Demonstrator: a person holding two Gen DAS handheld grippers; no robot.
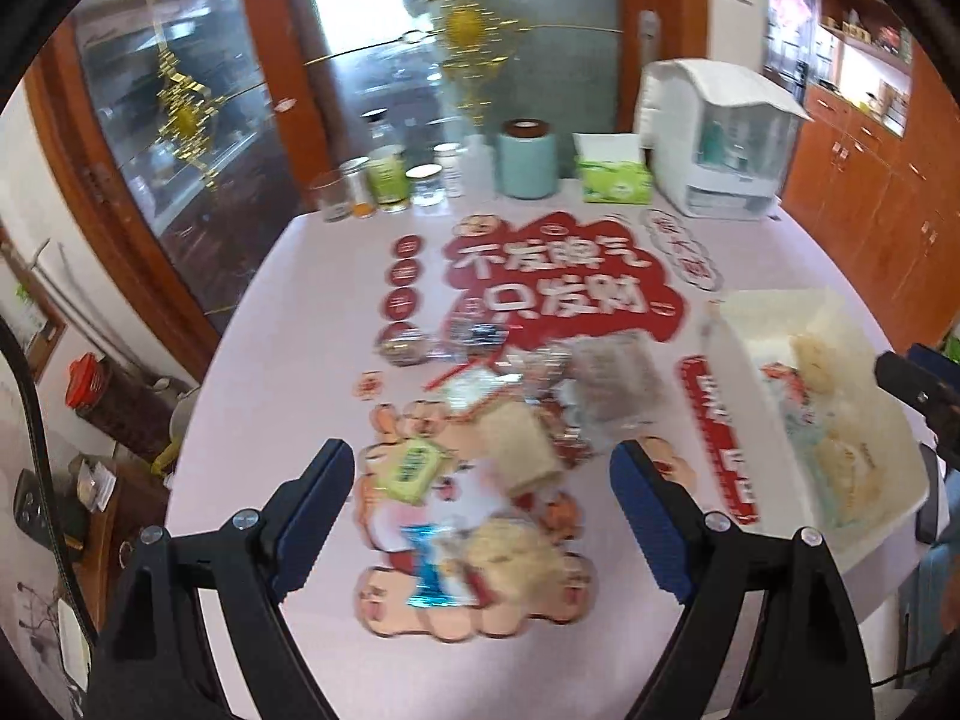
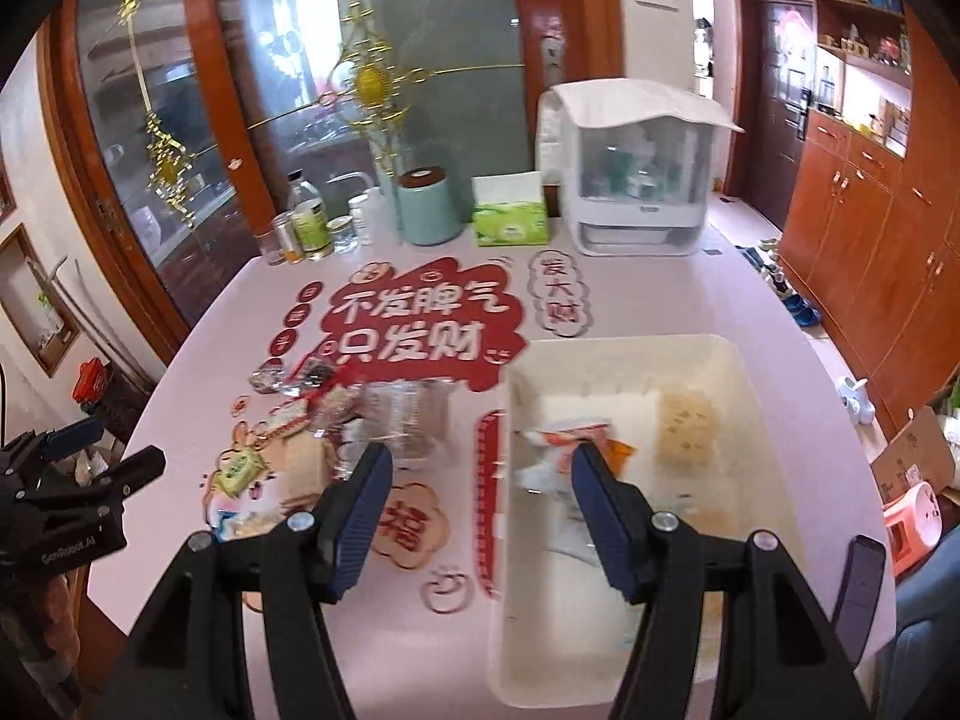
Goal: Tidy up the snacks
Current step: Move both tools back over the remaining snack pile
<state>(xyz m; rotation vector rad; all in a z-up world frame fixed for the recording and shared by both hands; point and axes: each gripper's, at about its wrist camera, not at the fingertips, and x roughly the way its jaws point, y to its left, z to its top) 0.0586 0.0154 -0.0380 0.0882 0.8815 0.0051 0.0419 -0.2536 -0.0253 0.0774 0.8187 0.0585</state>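
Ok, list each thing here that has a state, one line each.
left gripper: open, empty, above the loose snacks
right gripper: open, empty, at the bin's left edge
white bin: upright, a few snacks inside
loose snacks: piled on the table, outside the bin
tissue box: open, tissue sticking up

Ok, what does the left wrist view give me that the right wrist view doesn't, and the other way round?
Left wrist only: the blue-wrapped snack nearest the open left tool, over the loose snack pile.

Right wrist only: the inside of the white bin, holding an orange-and-white packet and a pale rice cake; the open right tool straddles its left wall.

Both: the pink table, green tissue box, teal canister and small green packet.
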